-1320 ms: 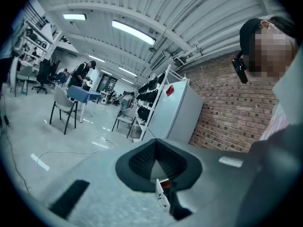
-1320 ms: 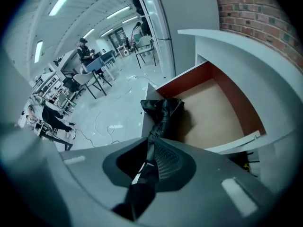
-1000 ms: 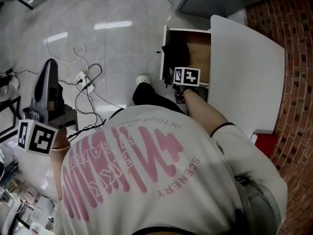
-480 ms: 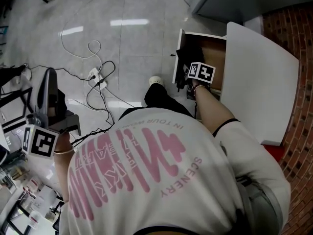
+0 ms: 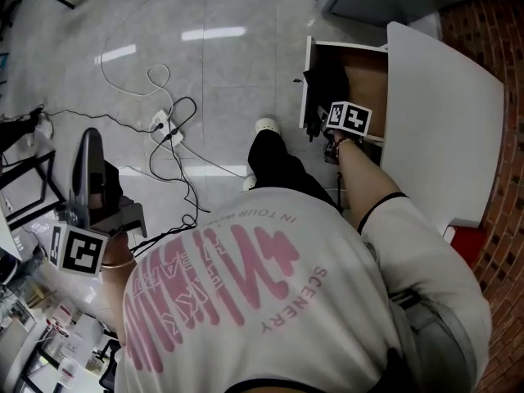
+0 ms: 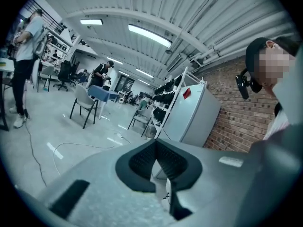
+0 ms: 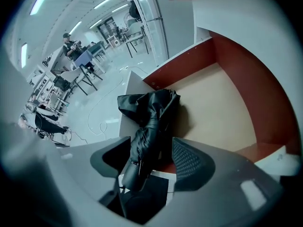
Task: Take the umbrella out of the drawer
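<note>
A folded black umbrella (image 7: 149,122) lies along the left side of the open wooden drawer (image 5: 370,80); in the head view the umbrella (image 5: 323,88) shows as a dark bundle. My right gripper (image 7: 150,143) points steeply down over the umbrella's near end. Its jaws are opening, with the handle end between them and a gap beside the right pad (image 7: 189,162). In the head view the right gripper (image 5: 327,133) sits under its marker cube at the drawer's near edge. My left gripper (image 5: 92,150) hangs far left over the floor, its jaws (image 6: 156,143) shut with nothing between them.
The drawer sticks out of a white cabinet (image 5: 442,121) against a brick wall (image 5: 499,23). Cables and a power strip (image 5: 164,125) lie on the grey floor. The person's shoe (image 5: 264,127) stands just left of the drawer. Chairs and people are far off in the room.
The right gripper has sunk a little over the umbrella's near end in the drawer. The left gripper has drifted across the floor at the left.
</note>
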The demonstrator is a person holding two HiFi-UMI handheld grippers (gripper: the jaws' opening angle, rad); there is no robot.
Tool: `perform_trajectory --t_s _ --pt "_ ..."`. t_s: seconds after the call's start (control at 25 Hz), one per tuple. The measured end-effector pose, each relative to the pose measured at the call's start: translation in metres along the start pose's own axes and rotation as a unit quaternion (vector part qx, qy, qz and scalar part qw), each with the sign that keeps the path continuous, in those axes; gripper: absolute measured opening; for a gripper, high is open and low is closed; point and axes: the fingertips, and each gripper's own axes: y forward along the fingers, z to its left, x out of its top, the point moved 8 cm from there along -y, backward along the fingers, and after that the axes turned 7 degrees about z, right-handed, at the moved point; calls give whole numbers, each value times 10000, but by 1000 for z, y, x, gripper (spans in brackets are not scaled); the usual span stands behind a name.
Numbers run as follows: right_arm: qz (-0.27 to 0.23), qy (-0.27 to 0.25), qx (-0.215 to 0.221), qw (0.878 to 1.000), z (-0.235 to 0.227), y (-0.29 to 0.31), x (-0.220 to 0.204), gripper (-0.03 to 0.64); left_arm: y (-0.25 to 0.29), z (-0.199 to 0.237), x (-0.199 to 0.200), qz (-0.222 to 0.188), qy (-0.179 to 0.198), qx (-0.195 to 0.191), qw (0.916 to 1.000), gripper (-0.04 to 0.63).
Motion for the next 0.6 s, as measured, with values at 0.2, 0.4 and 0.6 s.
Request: perform_trajectory --t_s 0.2,0.4,0.6 --pt "-176 413 -3 9990 0 7 5 284 -20 19 -14 79 -1 482 9988 4" --pt "-69 557 76 9984 -4 20 17 284 -15 24 -11 -85 9 745 9972 5" --pt "34 637 71 9979 -3 39 34 279 17 37 0 -267 -4 801 9964 5"
